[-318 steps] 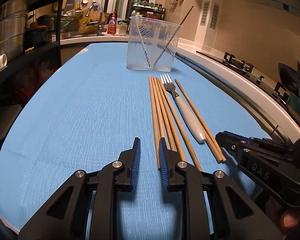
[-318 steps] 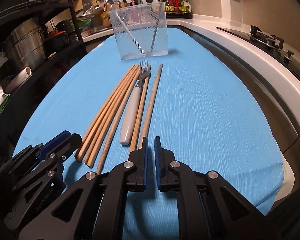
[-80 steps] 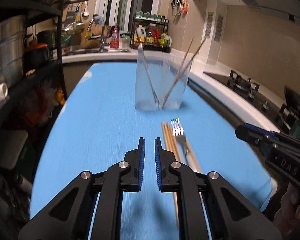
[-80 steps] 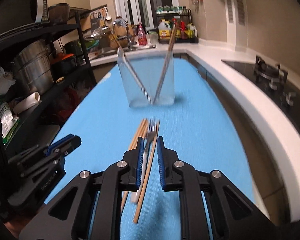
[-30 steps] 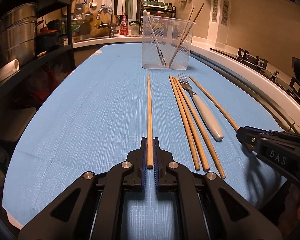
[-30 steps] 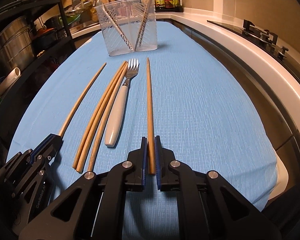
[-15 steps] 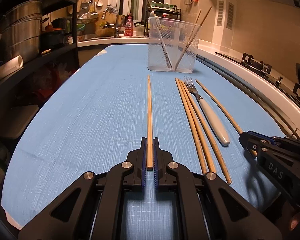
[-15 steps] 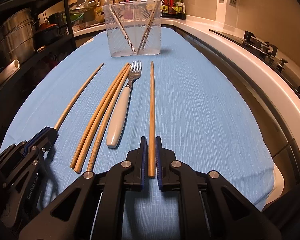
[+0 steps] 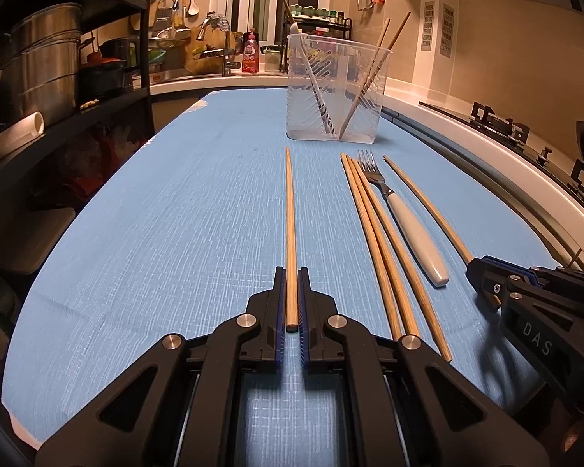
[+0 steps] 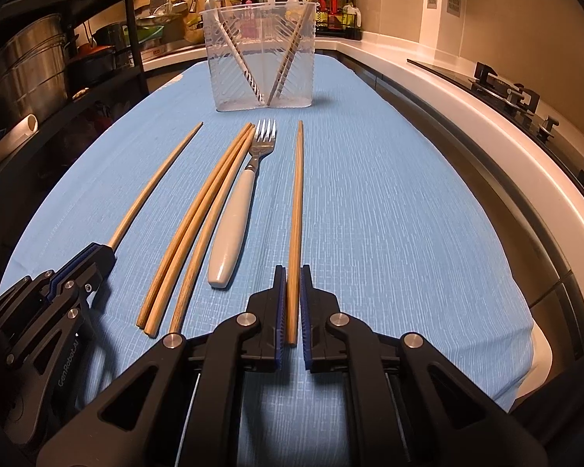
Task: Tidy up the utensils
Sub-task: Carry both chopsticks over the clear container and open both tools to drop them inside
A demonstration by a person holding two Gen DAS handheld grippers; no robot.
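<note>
left gripper [image 9: 291, 303] clenching chopstick [image 9: 290, 225] | right gripper [image 10: 291, 303] clenching second chopstick [image 10: 296, 202] | both pointing 12 o'clock at holder [image 10: 261, 74]

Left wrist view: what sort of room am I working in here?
Most likely a home kitchen: a sink faucet at the back counter, a gas stove along the right, steel pots on a rack, and hanging utensils.
</note>
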